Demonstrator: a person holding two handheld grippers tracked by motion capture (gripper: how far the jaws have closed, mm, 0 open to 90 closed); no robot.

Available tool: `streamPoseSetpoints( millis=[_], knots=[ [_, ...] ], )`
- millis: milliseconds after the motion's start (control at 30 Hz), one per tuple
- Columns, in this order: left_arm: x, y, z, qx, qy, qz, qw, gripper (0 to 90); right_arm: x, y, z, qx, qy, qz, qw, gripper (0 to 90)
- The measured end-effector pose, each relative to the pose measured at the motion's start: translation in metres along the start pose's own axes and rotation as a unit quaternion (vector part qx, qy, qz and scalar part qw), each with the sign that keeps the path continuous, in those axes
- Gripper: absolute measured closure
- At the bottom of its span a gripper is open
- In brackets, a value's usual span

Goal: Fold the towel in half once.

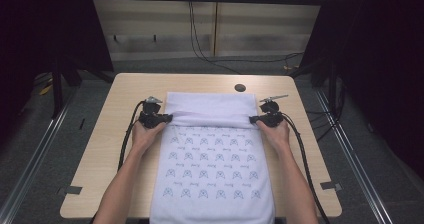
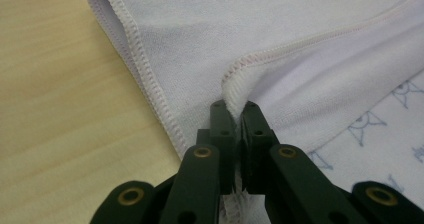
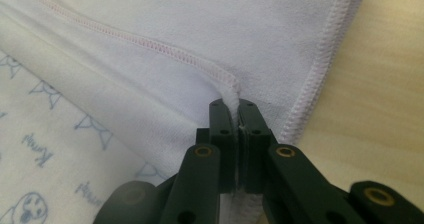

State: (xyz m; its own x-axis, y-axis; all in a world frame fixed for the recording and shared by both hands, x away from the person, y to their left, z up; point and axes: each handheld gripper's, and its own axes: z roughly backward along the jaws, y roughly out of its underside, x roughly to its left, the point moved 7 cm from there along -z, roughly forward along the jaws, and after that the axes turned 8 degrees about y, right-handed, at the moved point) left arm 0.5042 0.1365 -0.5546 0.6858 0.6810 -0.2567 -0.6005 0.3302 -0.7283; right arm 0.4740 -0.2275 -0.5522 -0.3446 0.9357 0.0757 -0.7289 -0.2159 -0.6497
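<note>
A white towel (image 1: 212, 159) with small blue prints lies lengthwise on the wooden table (image 1: 110, 149), its near end hanging over the front edge. Its far end is folded back toward me, plain side up (image 1: 210, 106). My left gripper (image 1: 167, 117) is shut on the folded hem at the towel's left edge; the stitched corner (image 2: 232, 86) is pinched between the jaws of the left gripper (image 2: 234, 106). My right gripper (image 1: 253, 119) is shut on the hem at the right edge, the hem (image 3: 231, 91) clamped between the jaws of the right gripper (image 3: 232, 104).
A dark round hole (image 1: 240, 88) sits in the table behind the towel. Bare wood shows on both sides of the towel. Black cables (image 1: 127, 139) trail from each gripper back along the forearms. Cables also cross the floor beyond the table.
</note>
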Motion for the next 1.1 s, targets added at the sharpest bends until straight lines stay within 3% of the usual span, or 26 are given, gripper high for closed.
streamPoseSetpoints(
  millis=[133, 167, 267, 400, 500, 533, 600, 700, 733, 900, 967, 1100],
  knots=[
    [0.002, 0.001, 0.002, -0.016, 0.004, 0.017, 0.9997, 86.6, -0.003, -0.006, -0.006, 0.001, 0.002, -0.015, 0.9999, 87.0],
    [0.001, 0.001, 0.001, -0.022, 0.013, 0.031, 0.9992, 86.9, -0.002, -0.006, -0.005, 0.0, 0.002, -0.014, 0.9999, 87.0],
    [0.0, 0.0, 0.008, -0.033, 0.025, 0.039, 0.9984, 87.0, -0.002, -0.006, -0.003, -0.012, -0.004, -0.015, 0.9998, 87.0],
    [-0.007, -0.012, 0.027, -0.05, 0.038, 0.014, 0.9979, 87.0, -0.005, -0.017, 0.012, -0.046, -0.036, -0.033, 0.9978, 87.0],
    [-0.013, -0.027, 0.049, -0.073, 0.051, -0.002, 0.996, 86.8, -0.005, -0.033, 0.035, -0.081, -0.053, -0.032, 0.9948, 86.9],
    [-0.017, -0.034, 0.057, -0.087, 0.059, 0.0, 0.9944, 86.7, -0.004, -0.039, 0.044, -0.092, -0.058, -0.028, 0.9937, 86.9],
    [-0.024, -0.046, 0.075, -0.099, 0.064, -0.017, 0.9929, 86.5, -0.002, -0.053, 0.066, -0.117, -0.066, -0.02, 0.9908, 86.8],
    [-0.039, -0.061, 0.104, -0.123, 0.075, -0.039, 0.9889, 86.4, 0.002, -0.07, 0.102, -0.157, -0.086, -0.012, 0.9837, 86.8],
    [-0.045, -0.065, 0.113, -0.129, 0.076, -0.048, 0.9875, 86.4, 0.003, -0.073, 0.109, -0.162, -0.085, -0.008, 0.9831, 86.8],
    [-0.073, -0.067, 0.151, -0.128, 0.085, -0.085, 0.9844, 86.2, 0.015, -0.075, 0.145, -0.178, -0.088, 0.028, 0.9796, 86.9],
    [-0.082, -0.067, 0.165, -0.14, 0.094, -0.088, 0.9818, 86.2, 0.021, -0.072, 0.158, -0.194, -0.101, 0.032, 0.9753, 86.9],
    [-0.102, -0.064, 0.187, -0.151, 0.1, -0.102, 0.9781, 86.3, 0.032, -0.066, 0.181, -0.207, -0.104, 0.051, 0.9715, 87.0]
  ],
)
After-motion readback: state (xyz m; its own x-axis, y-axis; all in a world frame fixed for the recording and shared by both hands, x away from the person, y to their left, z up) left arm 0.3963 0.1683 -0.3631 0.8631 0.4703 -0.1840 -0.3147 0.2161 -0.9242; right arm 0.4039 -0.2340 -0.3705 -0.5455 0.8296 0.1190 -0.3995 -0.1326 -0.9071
